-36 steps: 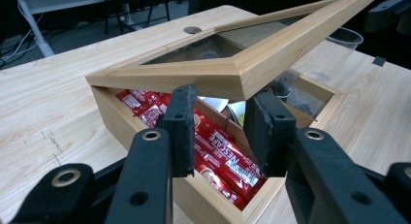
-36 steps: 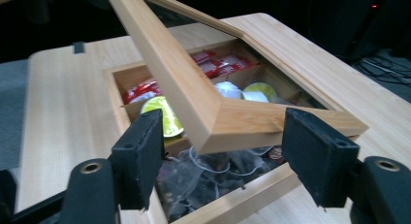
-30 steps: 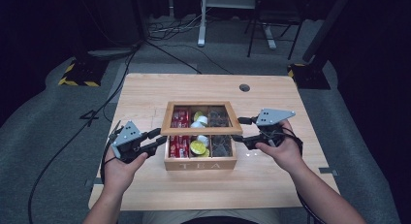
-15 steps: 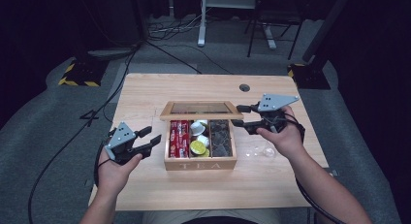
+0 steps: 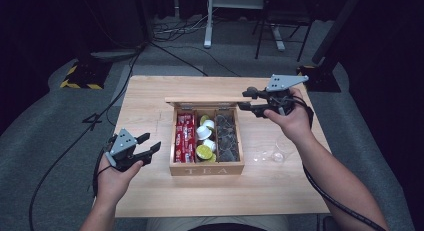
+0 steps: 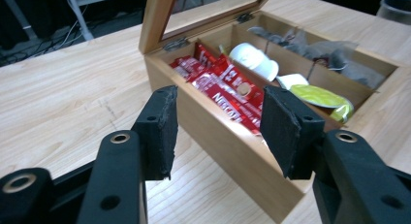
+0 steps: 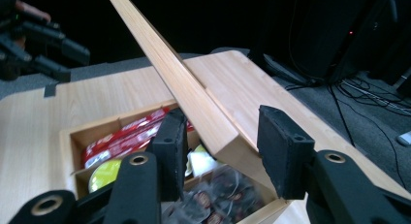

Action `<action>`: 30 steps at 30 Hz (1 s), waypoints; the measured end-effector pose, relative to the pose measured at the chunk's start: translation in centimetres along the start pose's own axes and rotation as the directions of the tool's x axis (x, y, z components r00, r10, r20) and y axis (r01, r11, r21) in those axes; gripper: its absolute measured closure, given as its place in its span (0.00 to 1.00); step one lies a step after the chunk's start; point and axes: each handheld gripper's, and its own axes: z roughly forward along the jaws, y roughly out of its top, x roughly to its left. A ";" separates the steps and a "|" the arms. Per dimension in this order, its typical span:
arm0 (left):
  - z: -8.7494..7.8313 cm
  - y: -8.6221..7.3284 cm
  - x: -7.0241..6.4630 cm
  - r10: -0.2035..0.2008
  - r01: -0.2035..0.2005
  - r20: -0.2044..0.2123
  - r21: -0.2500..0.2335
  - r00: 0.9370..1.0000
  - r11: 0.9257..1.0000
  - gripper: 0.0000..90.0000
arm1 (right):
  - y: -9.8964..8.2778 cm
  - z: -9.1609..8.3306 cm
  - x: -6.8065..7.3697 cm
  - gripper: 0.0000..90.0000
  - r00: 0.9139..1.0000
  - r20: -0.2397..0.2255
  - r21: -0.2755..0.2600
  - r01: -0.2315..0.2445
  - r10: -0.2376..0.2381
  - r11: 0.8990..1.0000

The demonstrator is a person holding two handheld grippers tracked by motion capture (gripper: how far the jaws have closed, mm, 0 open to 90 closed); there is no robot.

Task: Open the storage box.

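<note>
A wooden tea box (image 5: 207,169) stands mid-table with its glass-paned lid (image 5: 202,102) lifted to its back edge. Inside lie red coffee packets (image 5: 184,131), white and yellow-green capsules (image 5: 204,141) and grey tea bags (image 5: 226,136). My right gripper (image 5: 243,99) hovers at the lid's right end. In the right gripper view its open jaws (image 7: 220,146) straddle the lid's corner (image 7: 213,127) with a gap showing. My left gripper (image 5: 151,142) is open left of the box, apart from it. In its own view the left gripper (image 6: 218,132) faces the box's wall (image 6: 228,151).
A clear glass (image 5: 272,153) sits on the table right of the box, near my right forearm. Bare tabletop (image 5: 145,98) lies left of and behind the box. Cables and black stands are on the floor beyond the table.
The lid has swung from closed to raised, and my right gripper rose and moved back with it. My left gripper pulled away from the box, toward the near left.
</note>
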 end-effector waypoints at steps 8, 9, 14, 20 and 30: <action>1.2 -0.2 0.6 -0.016 0.016 0.010 0.017 1.000 1.000 0.51 | 1.4 0.5 -2.3 0.65 0.999 0.030 -0.028 -0.013 0.014 1.000; 1.3 -0.3 0.7 -0.019 0.019 0.014 0.018 1.000 1.000 0.51 | 1.6 0.6 -2.6 0.66 0.999 0.039 -0.032 -0.015 0.016 0.999; 1.5 -0.3 1.0 -0.026 0.026 0.017 0.015 1.000 1.000 0.51 | 2.2 1.2 -4.2 0.68 0.997 0.064 -0.047 -0.033 0.036 0.998; 1.5 -0.7 1.4 -0.040 0.040 0.013 0.017 0.999 0.999 0.52 | 2.8 2.1 -5.9 0.70 0.993 0.098 -0.067 -0.054 0.060 0.996; 0.5 -1.6 1.2 -0.043 0.043 -0.017 0.030 0.999 0.999 0.51 | 3.7 3.6 -8.3 0.71 0.987 0.142 -0.059 -0.069 0.077 0.996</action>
